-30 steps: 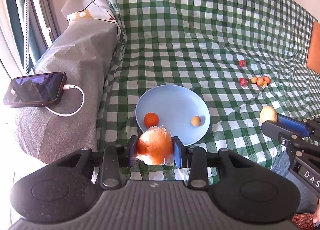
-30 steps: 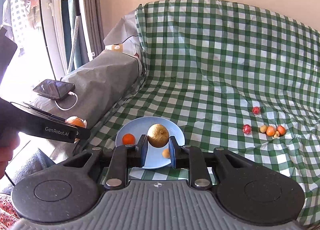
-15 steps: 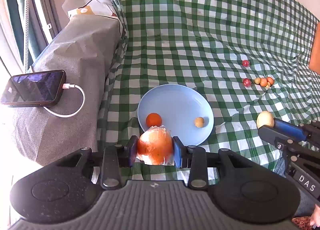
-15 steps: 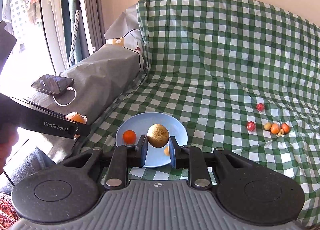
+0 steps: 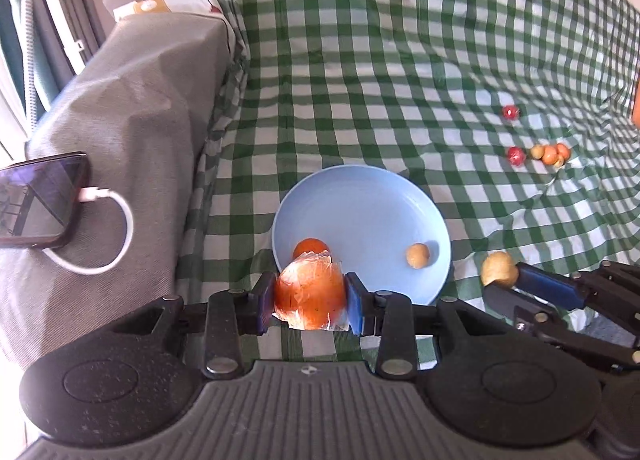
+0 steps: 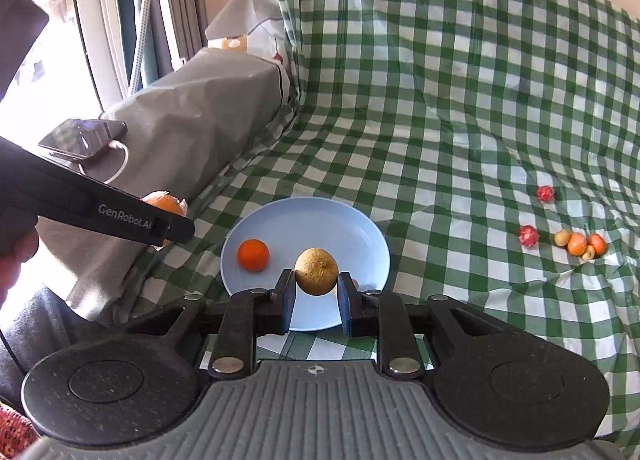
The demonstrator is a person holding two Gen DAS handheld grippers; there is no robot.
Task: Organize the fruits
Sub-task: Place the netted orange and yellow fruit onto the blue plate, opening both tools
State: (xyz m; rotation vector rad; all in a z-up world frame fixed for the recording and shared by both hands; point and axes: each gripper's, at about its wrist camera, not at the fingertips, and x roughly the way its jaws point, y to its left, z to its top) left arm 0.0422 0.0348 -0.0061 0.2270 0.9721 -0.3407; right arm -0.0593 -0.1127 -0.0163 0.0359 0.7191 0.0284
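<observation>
left wrist view: left gripper is pinching a wrapped orange fruit just short of the blue plate, already holding a small orange and tan ball; right gripper is squeezing a brown kiwi; loose small fruits are still waiting on the checked cloth

- Left gripper: black linkage arms, blue finger pads, silver screws, ribbed grey housing.
- Right gripper: matching build; white "GenRobot.AI" lettering on the left one's side.
</observation>
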